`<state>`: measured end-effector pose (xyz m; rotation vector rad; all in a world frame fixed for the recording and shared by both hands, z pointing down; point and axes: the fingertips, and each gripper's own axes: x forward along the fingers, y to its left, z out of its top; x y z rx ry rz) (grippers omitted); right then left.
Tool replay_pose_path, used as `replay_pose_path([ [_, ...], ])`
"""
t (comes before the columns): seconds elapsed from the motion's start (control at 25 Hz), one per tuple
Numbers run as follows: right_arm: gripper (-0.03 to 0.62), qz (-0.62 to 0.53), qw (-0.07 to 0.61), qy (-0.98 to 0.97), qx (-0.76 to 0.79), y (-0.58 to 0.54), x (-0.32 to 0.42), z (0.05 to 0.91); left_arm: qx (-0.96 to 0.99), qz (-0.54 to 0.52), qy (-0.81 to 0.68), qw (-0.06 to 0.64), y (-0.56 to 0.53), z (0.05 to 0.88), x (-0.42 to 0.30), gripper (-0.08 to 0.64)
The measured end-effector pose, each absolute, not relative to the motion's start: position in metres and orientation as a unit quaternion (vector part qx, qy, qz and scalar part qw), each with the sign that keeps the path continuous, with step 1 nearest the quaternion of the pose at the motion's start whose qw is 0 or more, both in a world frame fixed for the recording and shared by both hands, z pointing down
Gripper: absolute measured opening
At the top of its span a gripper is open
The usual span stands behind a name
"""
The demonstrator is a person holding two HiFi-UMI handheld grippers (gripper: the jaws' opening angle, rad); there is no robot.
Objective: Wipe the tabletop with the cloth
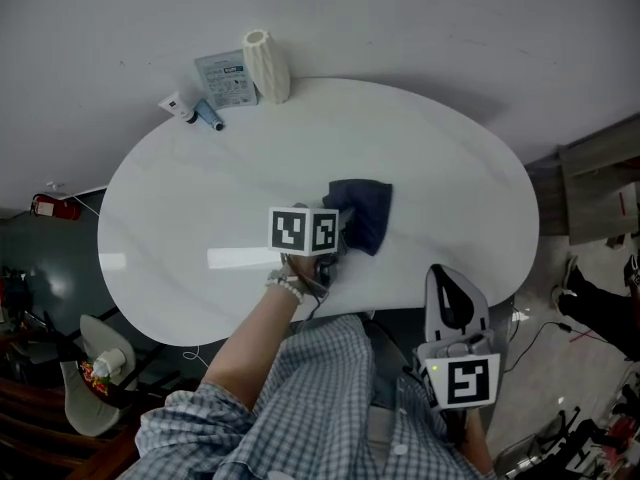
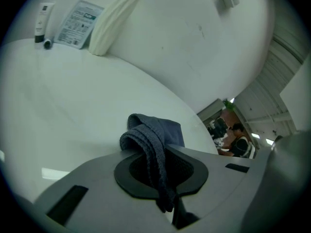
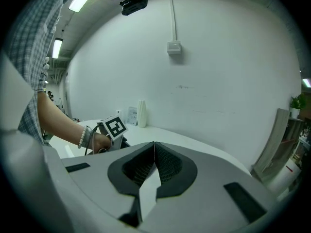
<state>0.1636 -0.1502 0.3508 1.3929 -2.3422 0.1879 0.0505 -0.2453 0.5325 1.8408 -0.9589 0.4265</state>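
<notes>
My left claw (image 1: 340, 234) is clamped on the cloth (image 1: 366, 211), my right claw (image 1: 448, 283) closed on nothing — I judge the wiping is in hand, and next I must sweep the cloth flat across the tabletop (image 1: 200, 208).

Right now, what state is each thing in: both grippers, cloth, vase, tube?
Left gripper: shut on the cloth.
Right gripper: shut, empty, held off the near edge of the tabletop.
Cloth: bunched, one end pinched, the rest lying on the tabletop.
Vase: upright at the far edge.
Tube: lying flat near the vase.
</notes>
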Motion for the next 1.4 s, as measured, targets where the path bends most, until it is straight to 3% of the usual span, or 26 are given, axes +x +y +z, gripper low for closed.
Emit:
replay_pose_path([
  [0.32,0.009,0.075,0.205,-0.823,0.524,-0.146,0.180,0.352,0.790,0.215,-0.314,0.481,-0.241,0.533,0.128,0.034],
  [0.64,0.009,0.082,0.218,-0.819,0.525,-0.145,0.185,0.358,0.784,0.203,-0.325,0.488,-0.255,0.533,0.129,0.034],
  [1.4,0.009,0.067,0.223,-0.851,0.470,-0.163,0.145,0.360,0.706,0.107,-0.499,0.491,-0.306,0.527,-0.053,0.034],
])
